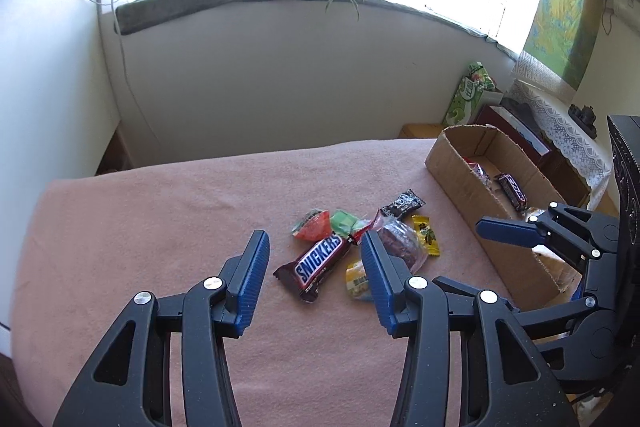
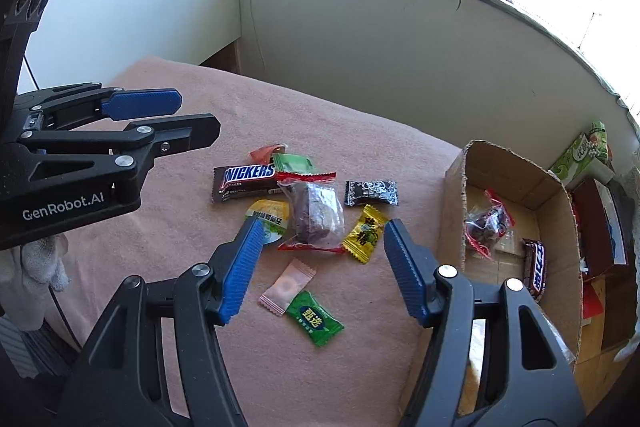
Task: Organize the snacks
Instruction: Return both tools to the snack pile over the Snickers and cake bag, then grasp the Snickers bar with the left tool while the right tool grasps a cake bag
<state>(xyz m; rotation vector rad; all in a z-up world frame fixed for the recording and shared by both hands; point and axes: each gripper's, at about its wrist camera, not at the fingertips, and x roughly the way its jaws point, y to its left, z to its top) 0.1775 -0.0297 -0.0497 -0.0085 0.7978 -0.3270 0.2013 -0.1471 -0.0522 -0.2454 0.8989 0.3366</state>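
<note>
The desk [image 2: 168, 115] under its pink cloth runs out of sight below both grippers, and its far-right corner is masked by the cardboard box [image 2: 456, 195], whose near end is cut off behind the right gripper [image 2: 318, 267]. Inside the box only part of a clear bag of dark sweets [image 2: 486, 223] and one end of a second chocolate bar [image 2: 536, 267] show. The left gripper [image 1: 314, 271] hangs over the loose pile with its fingers partly spread and nothing between them; its right finger [image 1: 376, 275] covers part of the yellow-lidded cup [image 2: 268, 217]. The right gripper's fingers stand wider, empty too, above the pink wrapper [image 2: 286, 287] and green candy [image 2: 314, 319]. The Snickers bar [image 2: 248, 181] lies at the pile's left, overlapped by the clear red-edged packet [image 2: 314, 215], which hides most of what sits beneath it. The black wrapper [image 2: 372, 193] and yellow candy [image 2: 366, 233] lie just beside that packet. Small print on them is unreadable
</note>
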